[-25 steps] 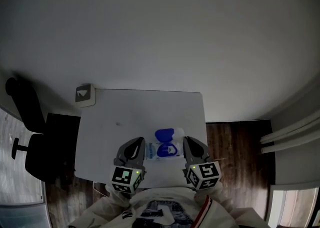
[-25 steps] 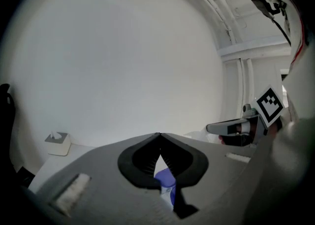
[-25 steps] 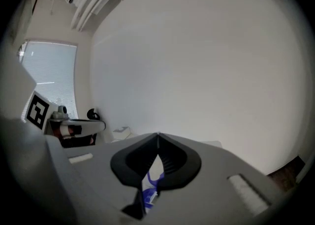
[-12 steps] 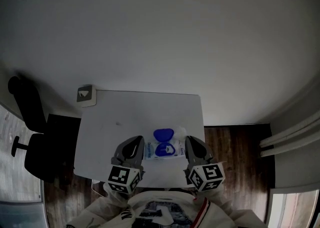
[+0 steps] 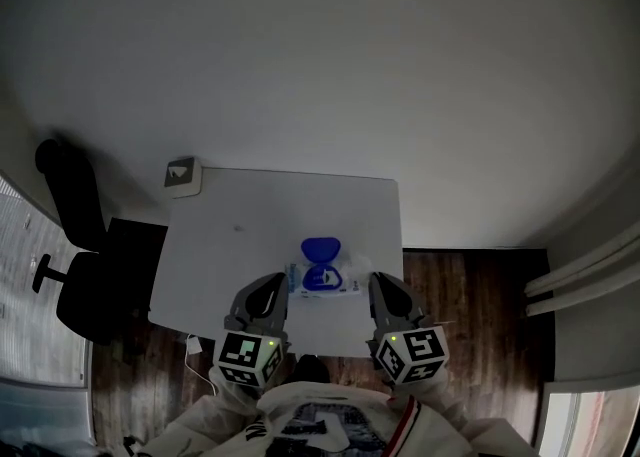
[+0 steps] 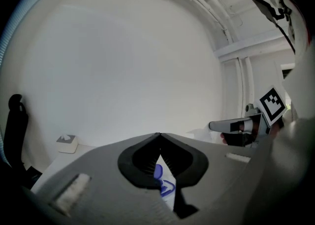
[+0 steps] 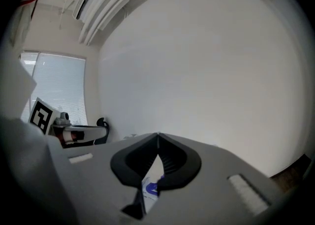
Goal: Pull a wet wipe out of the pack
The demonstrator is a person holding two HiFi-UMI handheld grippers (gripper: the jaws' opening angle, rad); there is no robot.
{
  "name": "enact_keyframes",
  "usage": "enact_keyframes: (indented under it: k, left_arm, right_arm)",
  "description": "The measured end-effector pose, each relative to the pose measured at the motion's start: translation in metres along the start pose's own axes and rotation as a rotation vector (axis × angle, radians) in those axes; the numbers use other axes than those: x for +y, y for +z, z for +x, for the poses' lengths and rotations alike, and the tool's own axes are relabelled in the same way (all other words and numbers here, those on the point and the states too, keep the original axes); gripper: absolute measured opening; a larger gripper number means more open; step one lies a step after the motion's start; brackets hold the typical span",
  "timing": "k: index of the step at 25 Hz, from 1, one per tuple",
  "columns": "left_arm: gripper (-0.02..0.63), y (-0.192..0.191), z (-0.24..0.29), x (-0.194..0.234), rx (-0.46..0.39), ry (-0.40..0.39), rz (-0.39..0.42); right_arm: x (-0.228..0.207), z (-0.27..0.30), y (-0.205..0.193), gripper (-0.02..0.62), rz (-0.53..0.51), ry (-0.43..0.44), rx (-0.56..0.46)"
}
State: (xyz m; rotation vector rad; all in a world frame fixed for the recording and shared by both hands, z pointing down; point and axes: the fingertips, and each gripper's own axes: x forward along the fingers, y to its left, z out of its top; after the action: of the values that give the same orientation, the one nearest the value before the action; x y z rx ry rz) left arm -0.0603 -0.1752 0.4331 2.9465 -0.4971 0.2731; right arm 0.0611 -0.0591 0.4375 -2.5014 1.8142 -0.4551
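left tool (image 5: 276, 285) and right tool (image 5: 377, 283) are both closed tight, empty. the pack (image 5: 322, 278) lies open on the bench (image 5: 235, 255), between their tips.

A black chair (image 5: 95, 290) beside the table (image 5: 230, 265); box (image 5: 183, 176) at its corner.

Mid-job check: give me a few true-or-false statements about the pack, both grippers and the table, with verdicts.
1. The lid of the pack is flipped open. True.
2. The right gripper holds a wipe. False: its jaws are shut on nothing.
3. The left gripper has its jaws wide open. False: they are shut, with nothing in them.
4. The chair stands to the right of the table. False: in the head view it is on the left.
5. A small white box sits on the table's far left corner. True.
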Motion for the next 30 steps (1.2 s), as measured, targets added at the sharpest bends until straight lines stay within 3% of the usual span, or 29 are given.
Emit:
enact_keyframes:
  k: [11, 20, 30]
  left_arm:
    - [0.003, -0.003, -0.053, -0.067, -0.029, 0.046, 0.019]
    - [0.003, -0.046, -0.114, -0.13, 0.004, 0.094, -0.01]
    - [0.003, -0.039, -0.134, -0.159, -0.009, 0.063, 0.013]
  right_arm:
    - [0.01, -0.077, -0.005, 0.006, -0.01, 0.077, -0.031]
    - [0.011, -0.159, -0.032, 0.006, -0.023, 0.104, -0.019]
    - [0.017, -0.199, -0.036, 0.006, -0.025, 0.087, -0.027]
